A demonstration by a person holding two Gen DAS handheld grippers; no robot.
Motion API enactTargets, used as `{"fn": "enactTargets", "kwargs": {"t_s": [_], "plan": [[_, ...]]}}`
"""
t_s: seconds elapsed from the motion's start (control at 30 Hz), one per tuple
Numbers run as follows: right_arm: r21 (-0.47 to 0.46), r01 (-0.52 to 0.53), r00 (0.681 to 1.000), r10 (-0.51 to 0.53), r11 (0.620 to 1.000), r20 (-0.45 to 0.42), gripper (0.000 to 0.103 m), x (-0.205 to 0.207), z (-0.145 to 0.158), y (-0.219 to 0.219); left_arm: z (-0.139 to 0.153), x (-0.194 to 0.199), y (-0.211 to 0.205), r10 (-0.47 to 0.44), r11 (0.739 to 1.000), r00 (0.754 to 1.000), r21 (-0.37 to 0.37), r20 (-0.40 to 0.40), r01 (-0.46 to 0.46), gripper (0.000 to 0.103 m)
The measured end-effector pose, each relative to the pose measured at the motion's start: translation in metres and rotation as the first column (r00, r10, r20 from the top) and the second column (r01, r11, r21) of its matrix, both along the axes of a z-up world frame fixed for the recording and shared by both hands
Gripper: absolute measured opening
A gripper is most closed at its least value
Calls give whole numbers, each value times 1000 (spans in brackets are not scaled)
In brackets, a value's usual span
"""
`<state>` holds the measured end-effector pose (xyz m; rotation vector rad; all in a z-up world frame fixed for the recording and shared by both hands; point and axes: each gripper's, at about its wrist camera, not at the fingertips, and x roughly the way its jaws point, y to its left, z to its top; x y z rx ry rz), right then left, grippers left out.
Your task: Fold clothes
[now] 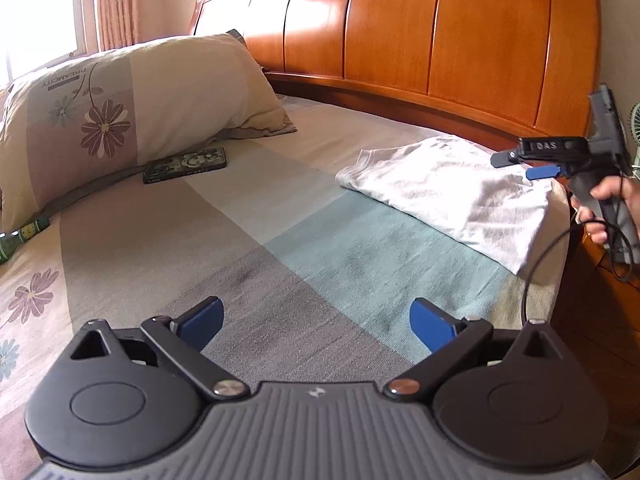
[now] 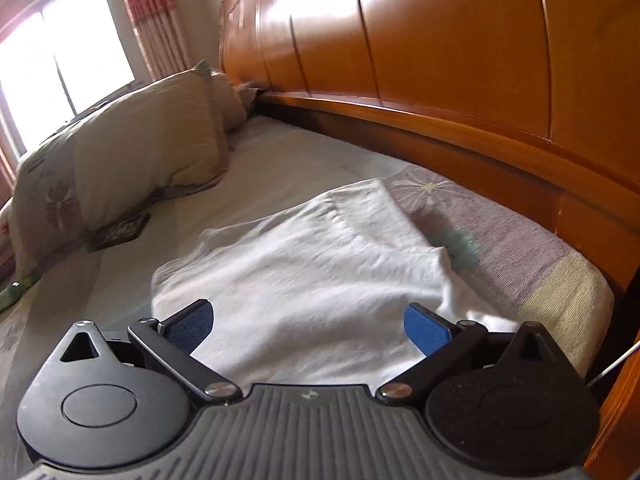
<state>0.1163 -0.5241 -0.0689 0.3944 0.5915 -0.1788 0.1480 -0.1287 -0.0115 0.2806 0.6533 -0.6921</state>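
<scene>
Both tools [image 1: 316, 326] [image 2: 308, 326] gape empty near folded white garment [image 2: 312, 280].

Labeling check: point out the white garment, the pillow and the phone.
white garment [image 2: 304, 276], right wrist view, middle of the cloth.
pillow [image 1: 132, 108], left wrist view, middle of its front face.
phone [image 1: 186, 164], left wrist view, middle of its patterned back.

Quick count: one folded white t-shirt [image 1: 448, 188], one floral pillow [image 1: 120, 116] at far left, one phone [image 1: 185, 165] beside it, one green bottle [image 1: 24, 236], two grippers, and one hand [image 1: 612, 208] showing.
</scene>
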Motion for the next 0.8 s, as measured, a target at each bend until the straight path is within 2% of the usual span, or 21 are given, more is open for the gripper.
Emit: {"fn": "enactTargets", "kwargs": {"t_s": [0.1,0.13,0.2,0.37,0.6,0.8], "plan": [[22,-122,992,123,992,-34,103,-16,-6,34,0,-2,1,1,1000,1000,-13,-30,-2,99],[25,-138,988,139,990,-72,103,-17,-10,42,1,-5,2,5,1000,1000,-10,-30,-5,99],[20,-114,986,116,993,-121,103,-24,-18,55,3,-9,4,12,1000,999,-4,-31,-12,99],[60,-84,991,90,995,-103,103,-54,2,78,10,-21,14,29,999,999,-22,-34,-30,99],[17,10,984,-7,1000,-178,103,-89,25,112,15,-32,13,40,997,998,-60,-50,-43,99],[-36,-7,979,0,999,-204,103,-113,40,137,21,-45,5,24,997,998,-65,-49,-27,99]]}}
